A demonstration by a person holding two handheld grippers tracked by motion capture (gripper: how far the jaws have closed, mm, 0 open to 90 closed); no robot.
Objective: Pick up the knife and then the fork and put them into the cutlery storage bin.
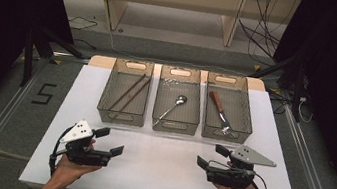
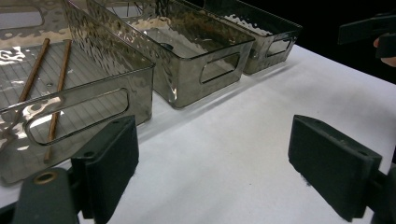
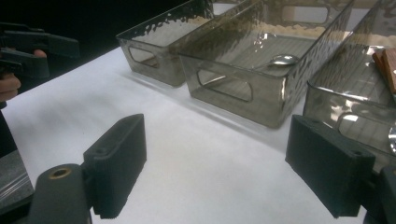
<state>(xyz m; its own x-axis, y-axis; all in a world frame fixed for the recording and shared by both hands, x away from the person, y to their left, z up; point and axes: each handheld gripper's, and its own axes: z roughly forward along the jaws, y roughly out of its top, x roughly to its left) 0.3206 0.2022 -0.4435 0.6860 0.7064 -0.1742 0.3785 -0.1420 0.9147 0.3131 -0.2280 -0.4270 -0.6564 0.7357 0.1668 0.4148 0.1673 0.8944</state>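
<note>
Bins: you have three smoky clear bins [image 1: 122,110] side by side at the table's [image 1: 164,175] far edge.
Chopsticks: two [image 1: 129,92], in your left bin.
Spoon: one [image 1: 171,107], middle bin.
Fork: one [image 1: 219,112], wooden-handled, right bin.
Left gripper [image 1: 109,141]: jaws spread, empty, near the chopstick bin.
Right gripper [image 1: 212,156]: jaws spread, empty, before the fork bin.

High view looks down from above; both gripper views sit low, sharing the three bins [image 1: 178,101].
</note>
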